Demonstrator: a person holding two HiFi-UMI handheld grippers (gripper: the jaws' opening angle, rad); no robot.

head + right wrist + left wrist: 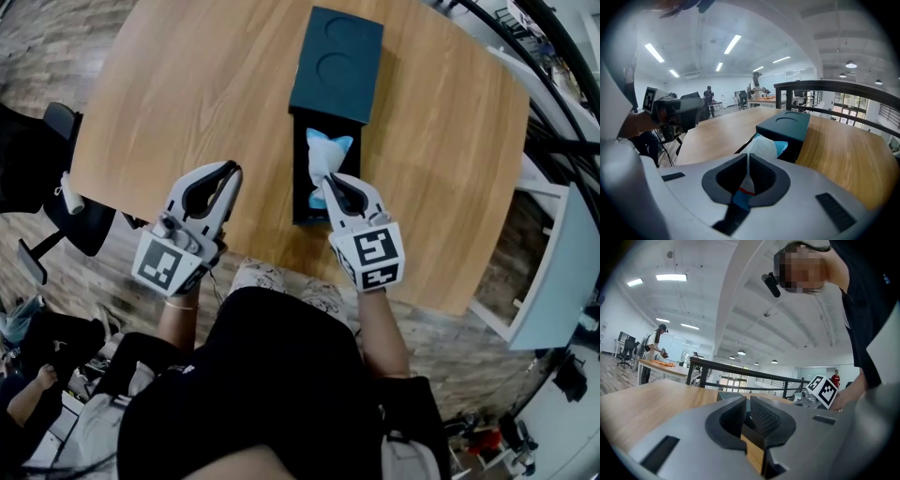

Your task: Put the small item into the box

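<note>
A dark teal box [337, 64] lies on the wooden table [187, 94], its tray [302, 169] pulled out toward me. My right gripper [330, 181] is shut on a small white and light blue packet [325, 154], held over the open tray. In the right gripper view the packet [764, 147] sticks out beyond the closed jaws, in front of the box [785, 126]. My left gripper [226, 172] hovers at the table's near edge, left of the tray. Its jaws stand almost together with nothing between them [746, 420].
A black office chair [56, 187] stands left of the table. White furniture [553, 272] and cables lie to the right. Other people work at a distant table [658, 363] in the left gripper view. The wooden table stretches wide on both sides of the box.
</note>
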